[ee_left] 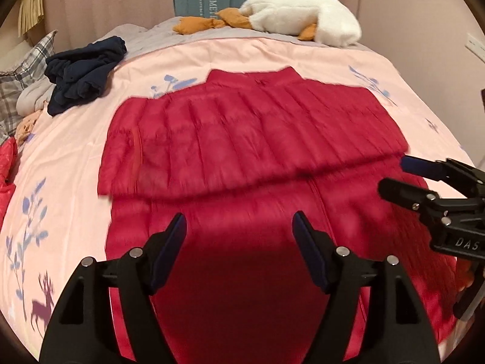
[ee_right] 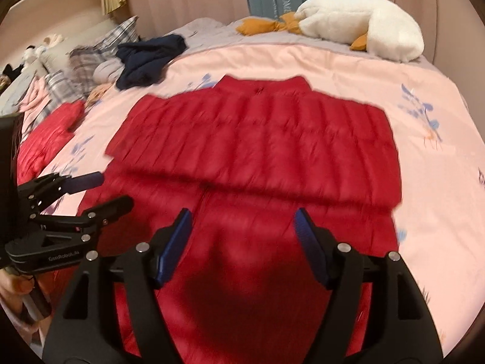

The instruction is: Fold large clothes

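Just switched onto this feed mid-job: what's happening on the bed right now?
A person holds a gripper in each hand above a red puffer jacket spread on the pink bedspread. The jacket's far part is already folded over the near part. The left gripper and right gripper are both open with nothing between their fingers. A dark blue garment and a white plush goose lie farther back.

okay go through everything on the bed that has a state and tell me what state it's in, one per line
red puffer jacket: spread flat, one layer folded across it
left gripper: open, empty, above the jacket
right gripper: open, empty, above the jacket
navy garment: crumpled, unfolded
plush goose: lying on its side
pink duvet: spread flat
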Tool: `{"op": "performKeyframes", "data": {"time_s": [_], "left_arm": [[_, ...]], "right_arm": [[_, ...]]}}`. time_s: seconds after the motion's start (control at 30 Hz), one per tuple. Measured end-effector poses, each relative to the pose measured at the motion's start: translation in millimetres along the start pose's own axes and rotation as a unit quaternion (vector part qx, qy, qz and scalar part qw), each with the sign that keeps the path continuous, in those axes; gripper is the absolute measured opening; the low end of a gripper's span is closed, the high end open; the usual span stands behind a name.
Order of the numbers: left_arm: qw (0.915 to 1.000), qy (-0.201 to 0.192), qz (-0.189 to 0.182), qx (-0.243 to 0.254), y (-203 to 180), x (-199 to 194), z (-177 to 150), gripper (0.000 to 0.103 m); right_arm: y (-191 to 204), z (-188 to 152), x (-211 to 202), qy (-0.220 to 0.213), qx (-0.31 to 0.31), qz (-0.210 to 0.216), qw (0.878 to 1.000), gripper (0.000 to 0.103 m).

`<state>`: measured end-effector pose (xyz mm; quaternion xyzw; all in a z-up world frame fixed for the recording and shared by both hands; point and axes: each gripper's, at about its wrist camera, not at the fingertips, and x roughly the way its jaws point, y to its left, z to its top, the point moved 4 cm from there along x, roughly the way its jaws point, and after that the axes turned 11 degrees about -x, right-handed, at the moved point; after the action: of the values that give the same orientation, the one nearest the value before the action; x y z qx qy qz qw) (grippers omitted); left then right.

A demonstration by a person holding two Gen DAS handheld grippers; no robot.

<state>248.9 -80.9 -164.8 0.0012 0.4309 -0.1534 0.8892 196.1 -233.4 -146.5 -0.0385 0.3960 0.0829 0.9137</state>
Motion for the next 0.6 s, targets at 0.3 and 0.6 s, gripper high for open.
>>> {"op": "performKeyframes", "data": {"time_s": [0.3, 0.6], "left_arm": [[0.999, 0.04, 0.019, 0.004, 11, -3, -72, 0.073], [0.9992, 0.034, 0.021, -0.005, 32, -34, -109, 0.08]], "right_arm": [[36, -64, -3, 0.065, -0.037, -0.022, 0.997, 0.071], [22, -119, -45, 0.054, -0.017, -0.04, 0.998, 0.072]]}}
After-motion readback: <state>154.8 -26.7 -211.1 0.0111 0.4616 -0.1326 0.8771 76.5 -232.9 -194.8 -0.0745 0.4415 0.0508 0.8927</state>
